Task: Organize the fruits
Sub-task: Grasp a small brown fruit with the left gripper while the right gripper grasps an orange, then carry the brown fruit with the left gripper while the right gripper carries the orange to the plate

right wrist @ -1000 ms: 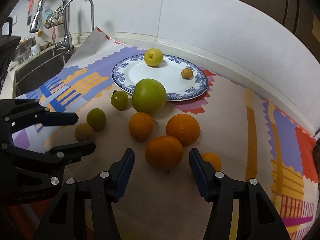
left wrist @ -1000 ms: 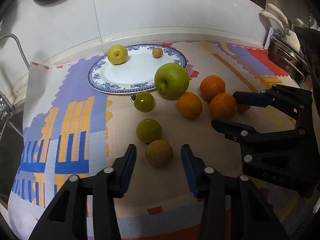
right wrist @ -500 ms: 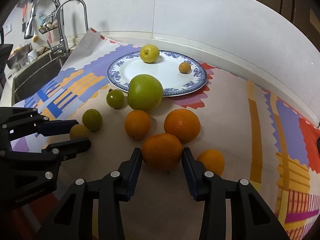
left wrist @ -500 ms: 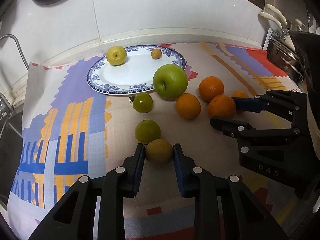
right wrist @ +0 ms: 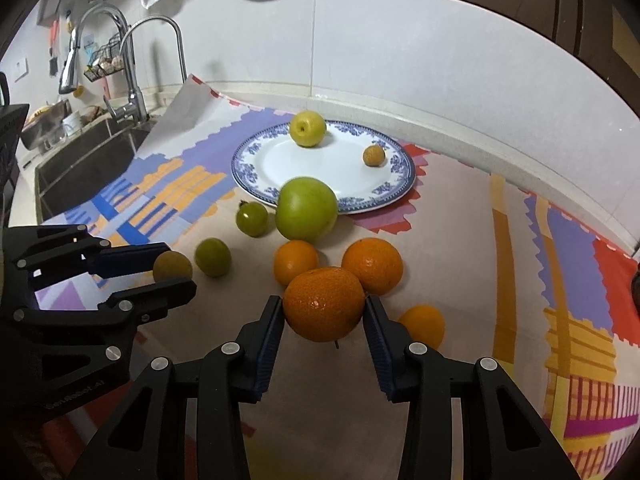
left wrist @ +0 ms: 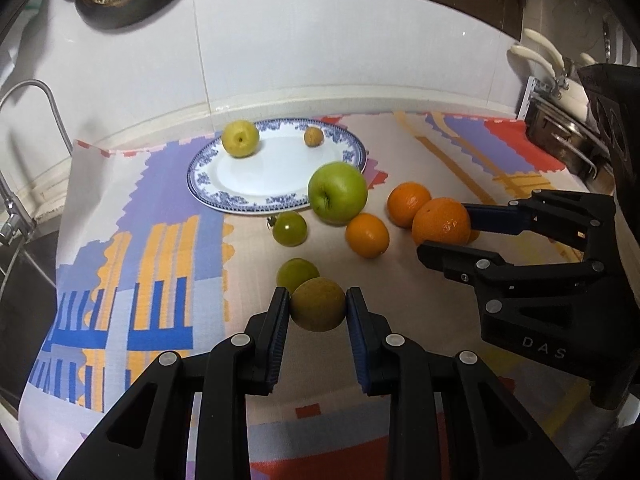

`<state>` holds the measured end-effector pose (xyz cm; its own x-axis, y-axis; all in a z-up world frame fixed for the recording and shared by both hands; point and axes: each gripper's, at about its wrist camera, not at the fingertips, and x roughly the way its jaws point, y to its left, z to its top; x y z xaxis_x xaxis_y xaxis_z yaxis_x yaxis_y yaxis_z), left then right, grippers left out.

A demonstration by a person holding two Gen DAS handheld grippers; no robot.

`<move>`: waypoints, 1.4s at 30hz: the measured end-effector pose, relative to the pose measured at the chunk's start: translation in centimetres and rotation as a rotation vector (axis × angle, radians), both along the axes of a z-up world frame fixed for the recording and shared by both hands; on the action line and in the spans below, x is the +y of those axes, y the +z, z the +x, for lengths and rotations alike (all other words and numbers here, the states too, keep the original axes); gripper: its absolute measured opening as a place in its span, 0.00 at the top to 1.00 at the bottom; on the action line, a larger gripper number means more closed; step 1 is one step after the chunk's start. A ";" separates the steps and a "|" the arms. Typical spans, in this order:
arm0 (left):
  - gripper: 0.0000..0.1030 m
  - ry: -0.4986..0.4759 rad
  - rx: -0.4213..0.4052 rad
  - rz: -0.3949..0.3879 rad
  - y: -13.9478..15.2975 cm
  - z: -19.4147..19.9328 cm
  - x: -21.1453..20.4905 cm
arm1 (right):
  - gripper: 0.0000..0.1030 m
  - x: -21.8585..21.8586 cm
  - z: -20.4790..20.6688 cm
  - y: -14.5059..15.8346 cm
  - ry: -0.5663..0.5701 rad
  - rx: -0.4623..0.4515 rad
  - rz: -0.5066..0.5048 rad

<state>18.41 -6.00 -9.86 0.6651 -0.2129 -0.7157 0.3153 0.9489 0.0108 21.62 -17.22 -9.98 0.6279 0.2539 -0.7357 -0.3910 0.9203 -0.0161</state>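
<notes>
My left gripper (left wrist: 318,308) is shut on a small brownish-green fruit (left wrist: 317,309) and holds it just above the mat; it also shows in the right wrist view (right wrist: 173,266). My right gripper (right wrist: 324,314) is shut on a large orange (right wrist: 324,304), also visible in the left wrist view (left wrist: 441,221). A blue-patterned white plate (left wrist: 256,188) at the back holds a yellow fruit (left wrist: 240,138) and a small brown fruit (left wrist: 313,136). A big green apple (left wrist: 337,192), two small green fruits (left wrist: 289,228) (left wrist: 297,272) and several oranges (left wrist: 367,235) lie on the mat.
A colourful mat (left wrist: 160,248) covers the counter. A sink (right wrist: 80,160) with taps (right wrist: 132,80) is at the left. A white tiled wall (left wrist: 320,40) runs behind the plate. A metal rack (left wrist: 560,136) stands at the right. A small orange (right wrist: 422,326) lies beside my right gripper.
Both grippers closed on their fruits, the left on the brownish-green fruit, the right on the large orange, and both have lifted slightly off the mat.
</notes>
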 end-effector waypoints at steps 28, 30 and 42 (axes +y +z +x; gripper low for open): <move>0.72 0.056 -0.244 -0.036 7.9 -2.3 3.3 | 0.59 0.8 -3.4 8.6 -0.074 -0.217 0.071; 0.72 0.064 -0.259 -0.039 8.5 -1.8 3.5 | 0.59 0.9 -3.0 9.2 -0.074 -0.233 0.079; 0.72 0.078 -0.307 -0.028 10.5 3.9 3.6 | 0.59 1.2 1.9 11.2 -0.080 -0.253 0.125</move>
<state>22.34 -2.41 0.61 0.8646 -0.1692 -0.4732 0.2272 0.9715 0.0679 23.55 -16.02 1.21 0.8089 0.2752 -0.5195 -0.3154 0.9489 0.0116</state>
